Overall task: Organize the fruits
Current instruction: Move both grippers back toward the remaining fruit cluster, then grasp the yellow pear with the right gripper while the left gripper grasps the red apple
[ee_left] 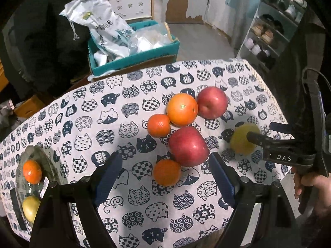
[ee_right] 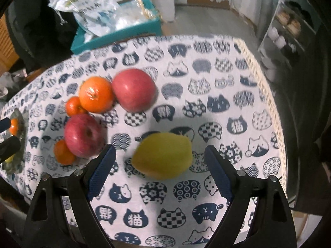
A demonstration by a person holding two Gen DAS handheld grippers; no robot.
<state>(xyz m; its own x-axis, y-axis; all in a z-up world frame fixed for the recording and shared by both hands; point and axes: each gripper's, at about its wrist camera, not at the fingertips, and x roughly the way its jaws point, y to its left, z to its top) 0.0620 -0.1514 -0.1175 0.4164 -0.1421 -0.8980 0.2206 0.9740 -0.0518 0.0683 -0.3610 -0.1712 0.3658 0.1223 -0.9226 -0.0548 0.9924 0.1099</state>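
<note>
On the cat-print tablecloth [ee_left: 128, 136] lie two red apples [ee_left: 188, 146] [ee_left: 212, 102], a large orange [ee_left: 182, 109] and two small mandarins [ee_left: 158, 125] [ee_left: 167, 172], bunched together. A yellow pear [ee_right: 163, 155] lies apart to their right, blurred. My right gripper [ee_right: 160, 171] is open with its jaws on either side of the pear, not touching it; it also shows in the left wrist view [ee_left: 266, 132]. My left gripper [ee_left: 163, 175] is open and empty, just short of the near mandarin. A glass plate [ee_left: 49, 161] at the left holds a mandarin [ee_left: 32, 171] and a yellow fruit [ee_left: 31, 207].
A teal cardboard box [ee_left: 132, 60] with plastic bags stands beyond the table's far edge. A shoe rack [ee_left: 273, 26] stands at the back right. The table's right edge [ee_right: 275, 107] is near the pear. The left gripper's fingers [ee_right: 8, 136] show by the plate.
</note>
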